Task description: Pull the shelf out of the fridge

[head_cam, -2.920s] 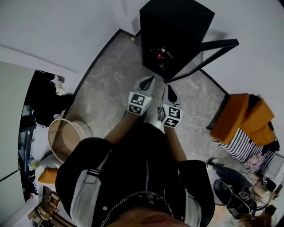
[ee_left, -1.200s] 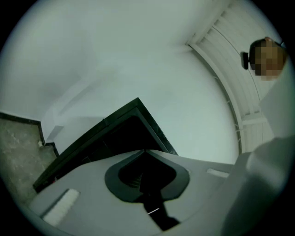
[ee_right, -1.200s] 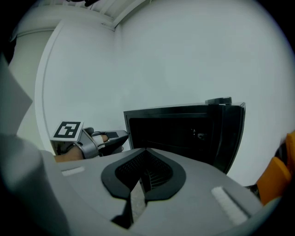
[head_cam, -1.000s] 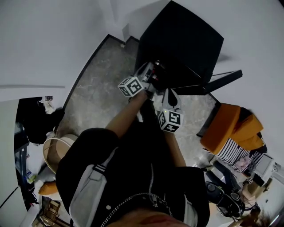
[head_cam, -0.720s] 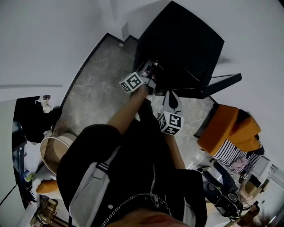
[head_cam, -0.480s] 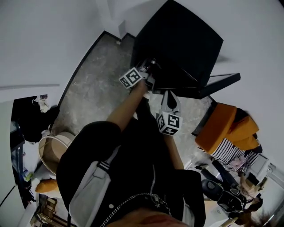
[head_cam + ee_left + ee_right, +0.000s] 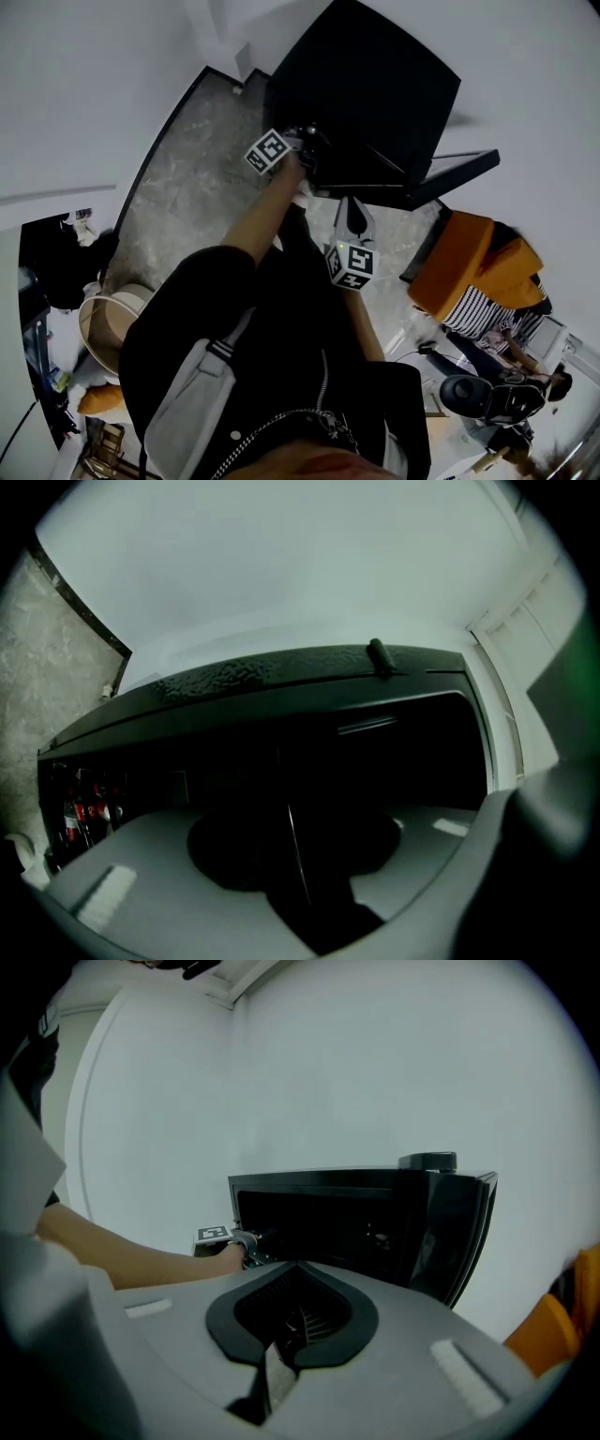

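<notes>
**Left tongs at the fridge mouth, right tongs short of it**

Looks down on a black fridge [image 7: 375,84] set against white walls, its door [image 7: 455,173] swung open to the right. Reaches with a bare left forearm [image 7: 258,220] and puts the left tongs [image 7: 305,145] at the left edge of the opening. Along those tongs: drawn together, a thin pale line down the seam, nothing recognisable pinched there in the dark. Cannot tell the shelf apart within the unlit cavity. Shows there only a faint pale bar [image 7: 366,726] across the upper part and some red-labelled items [image 7: 80,813] at the far left. Holds the right tongs [image 7: 354,208] lower in the head view, over the grey marbled floor [image 7: 178,187], near the fridge front but apart from it, pointed at the open cavity. Closed as well, tips meeting, with nothing between them. Off to the right, an orange garment [image 7: 473,267] draped above striped cloth [image 7: 487,314]. At the lower left, a round pale basket [image 7: 108,323].
</notes>
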### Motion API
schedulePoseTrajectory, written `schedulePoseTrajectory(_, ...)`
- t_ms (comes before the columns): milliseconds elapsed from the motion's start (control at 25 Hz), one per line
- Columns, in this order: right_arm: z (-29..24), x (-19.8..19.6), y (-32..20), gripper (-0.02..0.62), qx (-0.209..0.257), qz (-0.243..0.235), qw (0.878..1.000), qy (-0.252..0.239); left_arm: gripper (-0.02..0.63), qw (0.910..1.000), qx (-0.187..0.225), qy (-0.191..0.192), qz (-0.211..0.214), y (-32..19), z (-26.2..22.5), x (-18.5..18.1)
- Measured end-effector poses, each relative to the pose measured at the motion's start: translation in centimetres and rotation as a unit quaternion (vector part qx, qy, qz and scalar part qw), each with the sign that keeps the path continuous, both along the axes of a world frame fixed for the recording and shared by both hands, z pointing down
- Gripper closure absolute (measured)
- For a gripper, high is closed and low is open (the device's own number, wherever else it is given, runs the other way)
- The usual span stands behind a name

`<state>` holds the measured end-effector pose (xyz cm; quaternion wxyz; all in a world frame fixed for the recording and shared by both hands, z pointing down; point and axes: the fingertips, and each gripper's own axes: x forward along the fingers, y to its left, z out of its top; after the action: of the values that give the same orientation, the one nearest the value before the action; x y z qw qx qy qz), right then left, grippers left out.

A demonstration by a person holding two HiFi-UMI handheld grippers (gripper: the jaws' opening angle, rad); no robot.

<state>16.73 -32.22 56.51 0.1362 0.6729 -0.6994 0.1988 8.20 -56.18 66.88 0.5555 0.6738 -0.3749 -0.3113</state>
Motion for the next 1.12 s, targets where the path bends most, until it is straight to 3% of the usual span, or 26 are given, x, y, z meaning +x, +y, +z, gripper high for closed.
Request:
schedulePoseTrajectory(200,0.4,0.9,0.2,0.594,-0.003,0.008,1.0,0.002,0.49,0.9999,-0.011,0.003,-0.005,-1.2,0.7,0.5)
schedulePoseTrajectory(320,0.4,1.0,0.3,0.594,-0.006,0.012,1.0,0.002,0.563,0.9998,-0.018,0.003,-0.011,-1.7,0.9,0.2)
schedulePoseTrajectory(520,0.8,1.5,0.4,0.594,-0.008,0.017,1.0,0.001,0.571,0.999,-0.027,0.035,-0.013,-1.7,1.1,0.4)
schedulePoseTrajectory(1000,1.0,0.3,0.3,0.594,-0.009,0.012,1.0,-0.01,0.568,0.9989,-0.03,0.032,-0.013,0.4,1.0,-0.9)
schedulePoseTrajectory(1120,1.0,0.0,0.1,0.594,-0.008,0.009,1.0,-0.011,0.517,0.9989,-0.029,0.036,0.0,-0.3,1.4,-0.6)
